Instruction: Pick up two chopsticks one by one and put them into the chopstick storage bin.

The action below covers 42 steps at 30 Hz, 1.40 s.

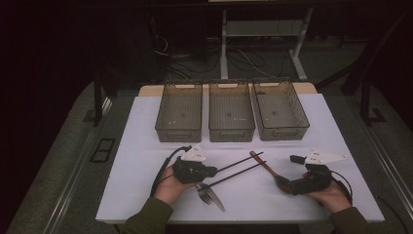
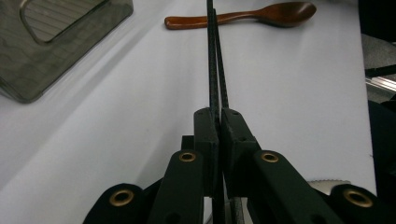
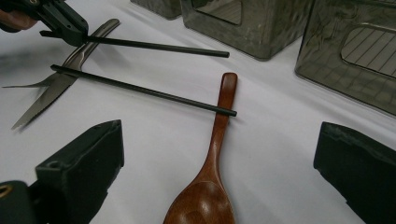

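Spoon point(image 3: 212, 154), wooden: on bench between the wide-parted jaws of right hand-held gripper point(image 3: 219, 186), bowl nearest. Likely light, stiff, smooth; take at mid-handle. Left hand-held gripper point(image 2: 215, 135) clenched on one chopstick point(image 2: 212, 56); second chopstick point(image 3: 144, 89) crosses spoon's handle.

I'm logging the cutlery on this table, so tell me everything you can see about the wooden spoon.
The wooden spoon is one piece of glossy reddish-brown wood with an oval bowl and a slim handle ending in a rounded tip. It lies flat on the white table, bowl up, between the open jaws of the right claw, which does not grip it. The handle points toward the three grey bins. One black chopstick lies with its tip across the handle.
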Each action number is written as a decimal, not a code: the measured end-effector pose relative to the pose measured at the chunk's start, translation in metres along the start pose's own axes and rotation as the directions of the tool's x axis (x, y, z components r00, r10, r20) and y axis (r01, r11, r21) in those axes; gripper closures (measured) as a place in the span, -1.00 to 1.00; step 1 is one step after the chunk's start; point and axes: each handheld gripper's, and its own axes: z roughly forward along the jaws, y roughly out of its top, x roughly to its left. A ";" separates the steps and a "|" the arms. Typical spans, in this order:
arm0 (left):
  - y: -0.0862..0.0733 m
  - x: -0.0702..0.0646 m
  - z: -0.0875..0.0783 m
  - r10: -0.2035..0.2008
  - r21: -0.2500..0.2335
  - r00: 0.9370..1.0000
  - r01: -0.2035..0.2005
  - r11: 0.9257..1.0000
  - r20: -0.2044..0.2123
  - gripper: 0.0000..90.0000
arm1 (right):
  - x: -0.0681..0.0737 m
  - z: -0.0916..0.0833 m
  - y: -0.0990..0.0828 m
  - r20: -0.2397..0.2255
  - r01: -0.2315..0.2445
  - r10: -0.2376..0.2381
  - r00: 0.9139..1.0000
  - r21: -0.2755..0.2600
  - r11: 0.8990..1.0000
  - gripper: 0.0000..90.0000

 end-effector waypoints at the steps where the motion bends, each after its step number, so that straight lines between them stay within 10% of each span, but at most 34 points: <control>1: 0.001 0.000 -0.001 -0.002 -0.002 1.000 0.002 1.000 0.002 0.88 | 0.000 0.000 0.000 0.001 0.000 0.000 1.000 -0.001 1.000 -0.97; 29: 0.007 0.014 -0.042 -0.049 -0.055 0.998 0.046 0.997 -0.049 0.88 | 0.000 -0.001 0.000 -0.001 -0.004 0.004 1.000 -0.009 1.000 -0.97; 42: 0.012 0.043 -0.070 -0.091 -0.094 0.987 0.079 0.992 -0.129 0.88 | 0.000 -0.002 0.000 0.009 -0.005 0.005 1.000 -0.015 1.000 -0.97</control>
